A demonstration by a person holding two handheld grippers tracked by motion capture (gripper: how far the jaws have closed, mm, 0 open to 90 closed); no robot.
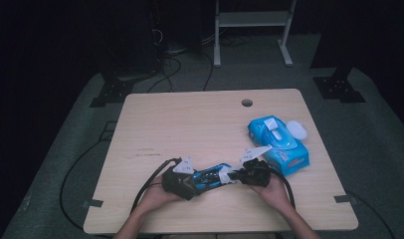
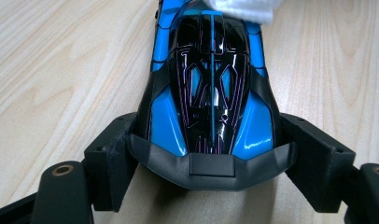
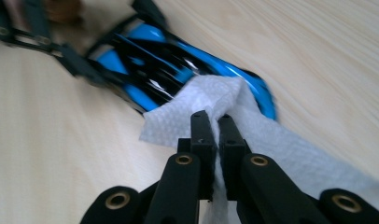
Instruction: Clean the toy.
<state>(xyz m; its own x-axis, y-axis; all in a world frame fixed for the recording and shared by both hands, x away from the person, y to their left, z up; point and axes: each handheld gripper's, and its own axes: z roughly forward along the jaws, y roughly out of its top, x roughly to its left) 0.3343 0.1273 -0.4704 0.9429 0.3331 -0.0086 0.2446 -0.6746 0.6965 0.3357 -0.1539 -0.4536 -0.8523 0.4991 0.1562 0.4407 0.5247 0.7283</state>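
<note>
A blue and black toy car (image 1: 210,176) lies near the table's front edge between my two hands. My left gripper (image 1: 186,181) is shut on the toy car (image 2: 211,93), its jaws pressing the car's two sides at one end. My right gripper (image 1: 238,175) is shut on a white wet wipe (image 3: 225,105), which is pinched between the fingertips and lies against the other end of the toy car (image 3: 169,70). The wipe (image 2: 243,9) shows at the car's far end in the left gripper view.
A blue pack of wet wipes (image 1: 278,143) with its white lid flipped open lies at the right of the wooden table (image 1: 190,119). A cable hole (image 1: 247,102) sits near the far edge. Cables trail off the front left.
</note>
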